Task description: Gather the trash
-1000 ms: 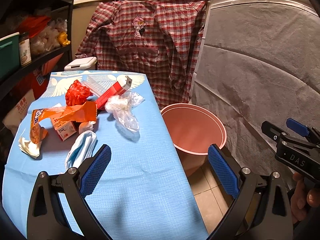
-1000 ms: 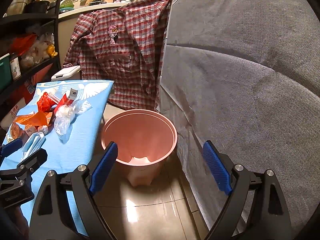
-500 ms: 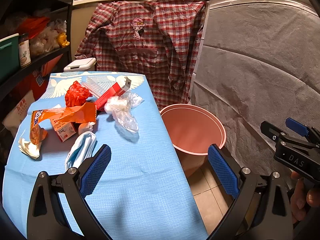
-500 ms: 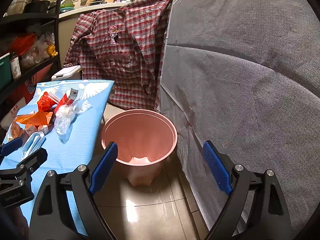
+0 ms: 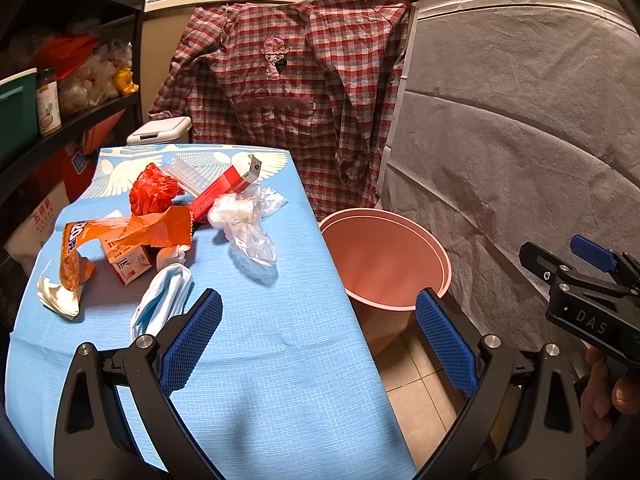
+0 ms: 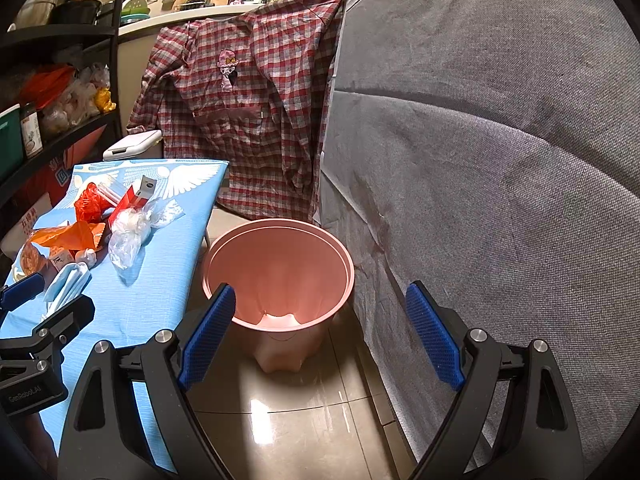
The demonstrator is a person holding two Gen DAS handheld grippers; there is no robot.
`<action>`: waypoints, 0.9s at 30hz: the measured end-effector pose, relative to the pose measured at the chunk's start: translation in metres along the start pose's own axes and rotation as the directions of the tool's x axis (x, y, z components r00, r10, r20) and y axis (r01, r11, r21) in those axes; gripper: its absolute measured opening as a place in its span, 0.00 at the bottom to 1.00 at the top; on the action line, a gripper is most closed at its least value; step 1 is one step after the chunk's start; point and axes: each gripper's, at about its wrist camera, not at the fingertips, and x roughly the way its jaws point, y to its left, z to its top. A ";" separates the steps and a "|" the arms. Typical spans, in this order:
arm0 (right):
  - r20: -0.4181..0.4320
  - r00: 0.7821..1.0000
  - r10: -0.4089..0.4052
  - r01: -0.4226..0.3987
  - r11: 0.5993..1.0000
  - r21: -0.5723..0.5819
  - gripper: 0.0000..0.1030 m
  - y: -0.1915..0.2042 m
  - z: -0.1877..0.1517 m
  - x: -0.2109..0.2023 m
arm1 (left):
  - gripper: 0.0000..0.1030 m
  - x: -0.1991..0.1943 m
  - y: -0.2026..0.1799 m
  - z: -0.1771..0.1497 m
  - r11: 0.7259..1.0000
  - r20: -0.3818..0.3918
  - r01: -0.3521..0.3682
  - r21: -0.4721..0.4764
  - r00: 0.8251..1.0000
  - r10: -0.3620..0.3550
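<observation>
Trash lies on the blue-covered table [image 5: 260, 360]: an orange wrapper [image 5: 132, 228], a red crumpled bag [image 5: 154, 194], a red box [image 5: 224, 192], a clear plastic bag [image 5: 248, 224], a small carton [image 5: 128, 266], a blue face mask [image 5: 164, 300] and a white tissue [image 5: 60, 296]. An empty pink bin [image 5: 384, 260] stands on the floor right of the table; it also shows in the right wrist view [image 6: 280, 276]. My left gripper [image 5: 318, 336] is open and empty above the table's near edge, near the mask. My right gripper [image 6: 320, 332] is open and empty in front of the bin.
A plaid shirt [image 5: 288, 92] hangs behind the table and bin. A grey fabric-covered surface [image 6: 500, 160] fills the right side. Dark shelves [image 5: 60, 80] with jars and bags stand at left. A white lidded bin [image 5: 160, 132] sits behind the table. The floor [image 6: 300, 420] is tiled.
Both views shift only slightly. Both grippers stay open and empty, and the trash has not moved.
</observation>
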 end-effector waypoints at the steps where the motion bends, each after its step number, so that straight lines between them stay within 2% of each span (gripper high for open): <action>1: 0.000 1.000 0.000 0.000 1.000 0.000 0.83 0.000 0.000 0.000 | 0.91 0.000 0.000 -0.001 1.000 0.000 0.000 0.000 1.000 0.000; 16: 0.002 1.000 -0.004 0.004 1.000 0.001 0.83 0.000 0.000 -0.001 | 0.91 -0.002 -0.006 0.004 1.000 0.006 0.001 0.002 1.000 -0.001; 19: 0.007 1.000 -0.003 0.003 1.000 0.011 0.82 -0.002 0.001 -0.002 | 0.91 -0.004 -0.008 0.006 1.000 0.015 0.008 0.008 1.000 -0.008; 21: 0.018 1.000 0.012 -0.012 1.000 0.020 0.77 -0.002 0.004 -0.004 | 0.91 -0.008 -0.009 0.009 1.000 0.031 0.004 0.023 1.000 -0.005; 25: 0.044 0.998 0.034 -0.035 0.999 0.024 0.69 0.002 0.011 -0.012 | 0.83 -0.015 -0.003 0.015 0.999 0.044 0.000 0.036 0.999 -0.001; 27: 0.059 0.997 0.056 -0.058 0.998 0.025 0.66 0.007 0.016 -0.018 | 0.76 -0.019 0.005 0.018 1.000 0.041 0.002 0.031 0.999 -0.003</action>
